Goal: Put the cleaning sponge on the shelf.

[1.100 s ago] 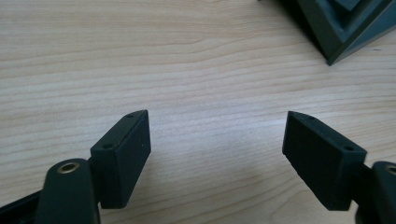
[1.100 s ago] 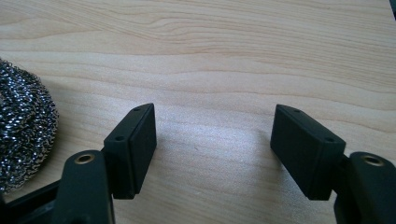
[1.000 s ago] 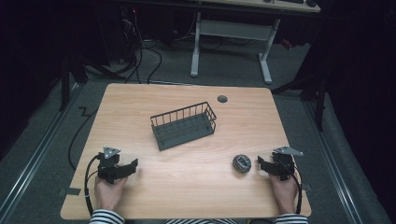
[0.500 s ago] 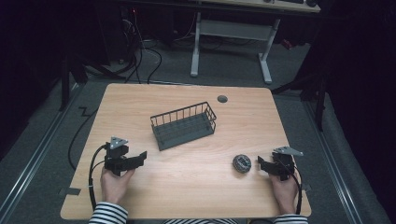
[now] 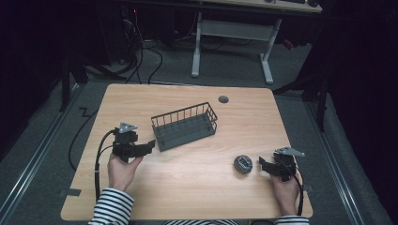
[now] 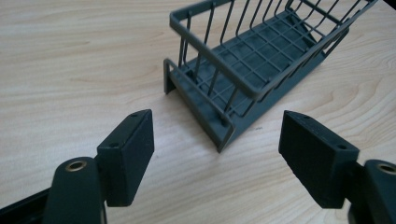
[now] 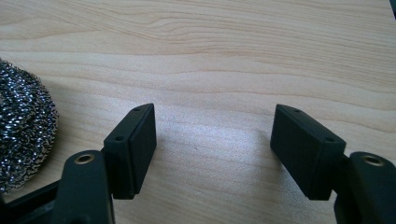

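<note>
Left hand-held gripper (image 5: 149, 143), jaws just closing slightly yet spread, nothing between them, sits left of centre. Wire basket (image 5: 185, 125) lies just to its right, long axis rising toward upper right. Right hand-held gripper (image 5: 261, 163), lower right, spread, empty; steel scourer (image 5: 242, 163) just left on worktop (image 5: 197, 192).

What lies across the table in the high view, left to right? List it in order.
left gripper → wire basket → steel scourer → right gripper
</note>
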Demonstrator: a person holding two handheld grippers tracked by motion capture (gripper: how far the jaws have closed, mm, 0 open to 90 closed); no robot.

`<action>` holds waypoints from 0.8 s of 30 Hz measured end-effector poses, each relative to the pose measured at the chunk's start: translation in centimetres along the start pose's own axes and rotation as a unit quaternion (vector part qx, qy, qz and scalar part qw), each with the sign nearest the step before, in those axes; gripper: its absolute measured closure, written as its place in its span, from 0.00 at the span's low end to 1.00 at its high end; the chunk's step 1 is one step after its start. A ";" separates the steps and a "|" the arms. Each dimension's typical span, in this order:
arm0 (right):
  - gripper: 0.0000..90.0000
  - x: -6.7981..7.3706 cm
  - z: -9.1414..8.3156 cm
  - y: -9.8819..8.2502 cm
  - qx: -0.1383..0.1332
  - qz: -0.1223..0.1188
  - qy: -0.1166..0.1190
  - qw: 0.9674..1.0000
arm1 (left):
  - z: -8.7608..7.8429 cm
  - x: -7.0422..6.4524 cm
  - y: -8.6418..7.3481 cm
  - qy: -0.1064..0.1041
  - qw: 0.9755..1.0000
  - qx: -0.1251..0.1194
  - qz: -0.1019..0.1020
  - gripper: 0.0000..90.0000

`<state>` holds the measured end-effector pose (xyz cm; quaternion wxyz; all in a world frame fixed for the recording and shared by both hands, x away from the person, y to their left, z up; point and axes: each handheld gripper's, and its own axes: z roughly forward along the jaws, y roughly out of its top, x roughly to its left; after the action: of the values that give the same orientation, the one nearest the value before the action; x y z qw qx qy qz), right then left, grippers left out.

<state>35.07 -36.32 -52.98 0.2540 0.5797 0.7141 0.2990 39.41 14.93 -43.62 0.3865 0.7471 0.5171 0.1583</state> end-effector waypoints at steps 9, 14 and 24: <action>0.35 0.0 0.0 0.0 0.000 -0.001 0.000 1.000 | 1.5 -0.3 3.0 0.014 1.000 0.020 0.015 0.32; 0.35 0.0 0.0 0.0 -0.001 -0.001 0.001 1.000 | 2.6 -0.3 4.0 0.023 0.999 0.035 0.019 0.32; 0.35 0.0 0.0 0.0 -0.001 -0.003 0.002 1.000 | 5.1 0.0 4.5 0.028 0.998 0.060 0.016 0.38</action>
<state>35.03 -36.32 -53.00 0.2542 0.5770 0.7157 0.3002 45.58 12.11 -43.65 0.3238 0.7721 0.5246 0.1541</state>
